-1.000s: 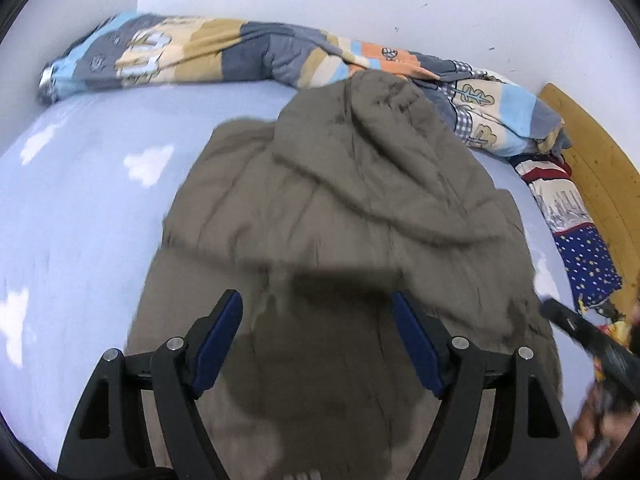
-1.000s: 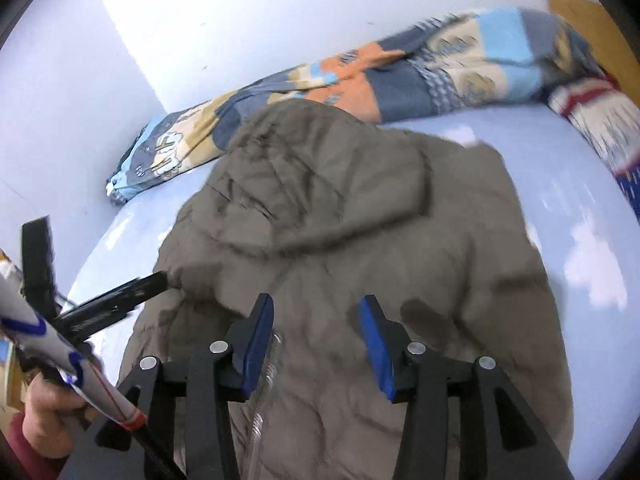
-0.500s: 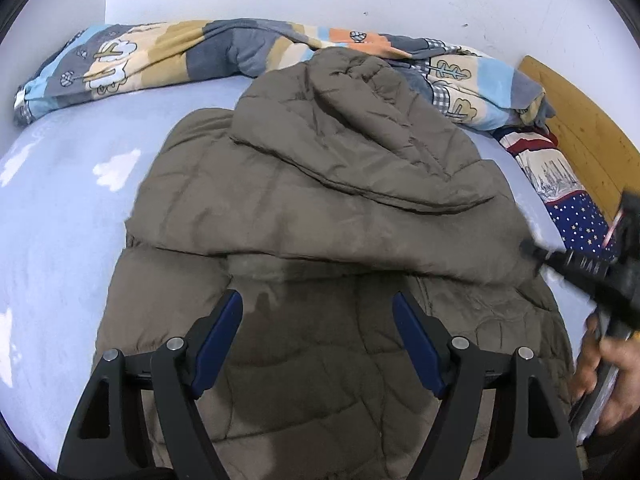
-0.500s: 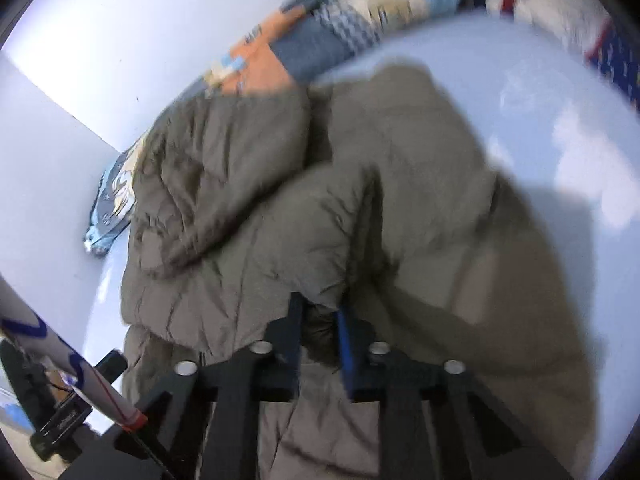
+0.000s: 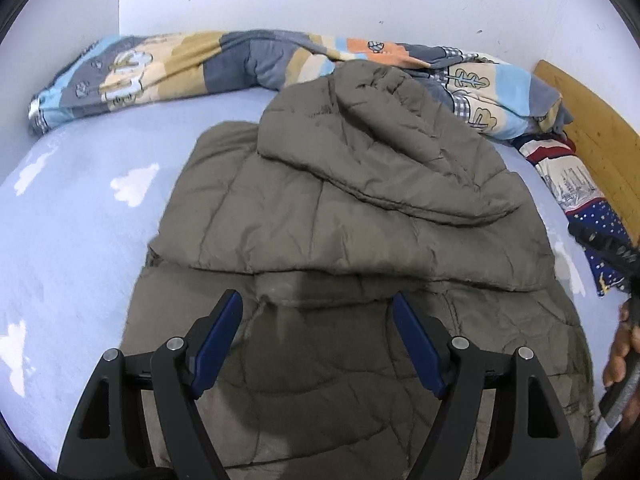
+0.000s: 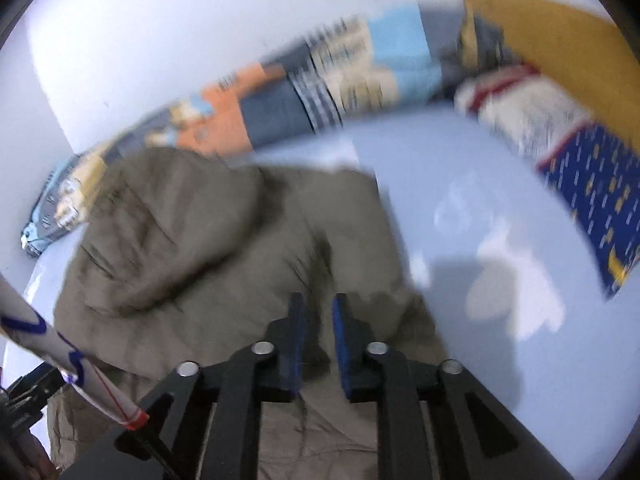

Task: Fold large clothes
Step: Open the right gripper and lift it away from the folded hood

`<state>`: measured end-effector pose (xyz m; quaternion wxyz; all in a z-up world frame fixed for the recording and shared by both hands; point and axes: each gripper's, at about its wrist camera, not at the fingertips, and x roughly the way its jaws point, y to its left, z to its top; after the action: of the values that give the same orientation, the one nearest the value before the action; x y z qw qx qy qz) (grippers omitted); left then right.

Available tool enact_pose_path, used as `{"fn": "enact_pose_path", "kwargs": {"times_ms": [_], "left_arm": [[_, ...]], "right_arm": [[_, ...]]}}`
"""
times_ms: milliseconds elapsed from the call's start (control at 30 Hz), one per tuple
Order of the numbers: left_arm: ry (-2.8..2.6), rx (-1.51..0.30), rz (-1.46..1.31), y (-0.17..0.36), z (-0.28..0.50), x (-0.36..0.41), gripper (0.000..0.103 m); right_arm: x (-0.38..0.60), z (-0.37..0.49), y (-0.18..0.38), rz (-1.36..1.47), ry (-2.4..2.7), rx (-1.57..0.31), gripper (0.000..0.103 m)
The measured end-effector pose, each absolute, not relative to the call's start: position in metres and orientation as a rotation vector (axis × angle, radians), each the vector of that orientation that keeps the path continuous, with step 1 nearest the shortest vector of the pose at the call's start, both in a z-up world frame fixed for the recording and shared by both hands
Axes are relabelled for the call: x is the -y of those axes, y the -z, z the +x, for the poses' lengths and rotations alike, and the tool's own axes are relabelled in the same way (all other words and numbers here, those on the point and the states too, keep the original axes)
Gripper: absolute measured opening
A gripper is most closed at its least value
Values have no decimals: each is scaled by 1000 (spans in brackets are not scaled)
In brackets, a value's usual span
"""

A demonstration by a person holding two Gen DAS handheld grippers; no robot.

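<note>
An olive-brown padded jacket (image 5: 360,220) lies spread on the bed, its hood towards the wall and an upper layer folded over the lower part. My left gripper (image 5: 316,300) hovers open over the jacket's near part, nothing between its blue pads. My right gripper (image 6: 319,300) is over the jacket's (image 6: 180,240) right edge; its jaws are opening, a narrow gap shows between the pads, and they press on nothing. That view is blurred. The right gripper's black body (image 5: 612,246) and a hand (image 5: 624,344) show at the left view's right edge.
The light blue sheet (image 5: 80,220) with white clouds lies bare left and right of the jacket. A patterned quilt (image 5: 240,64) runs along the white wall. A navy starred pillow (image 5: 580,184) and a wooden headboard (image 5: 592,128) are at the right.
My right gripper closed on a fold at the jacket's right side half a second ago; now its pads are apart and its view has swung right. The left gripper stayed open.
</note>
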<state>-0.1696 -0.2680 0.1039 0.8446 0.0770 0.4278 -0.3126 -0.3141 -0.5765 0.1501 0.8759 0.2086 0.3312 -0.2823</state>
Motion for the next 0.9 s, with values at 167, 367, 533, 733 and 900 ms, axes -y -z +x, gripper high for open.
{"fn": "enact_pose_path", "kwargs": {"times_ms": [167,367,533,733,900], "left_arm": [[654,-909,168,-102,-167,268,76],[648,-888,164,-108,-163,268,76],[626,-932,173,-99,-157,268,76],[556,-1054,186,-71,-144,264,76],[622,-993,125,-98,-157,256,76]], "right_arm": [[548,-292,-141,428,461,-709,35],[522,-258,-142,348,387,-704,35],[523,-220,-109,358,394,-820,35],[525,-217,-89,390,391,-899,35],[504,-267,-136,419,316,-846,38]]}}
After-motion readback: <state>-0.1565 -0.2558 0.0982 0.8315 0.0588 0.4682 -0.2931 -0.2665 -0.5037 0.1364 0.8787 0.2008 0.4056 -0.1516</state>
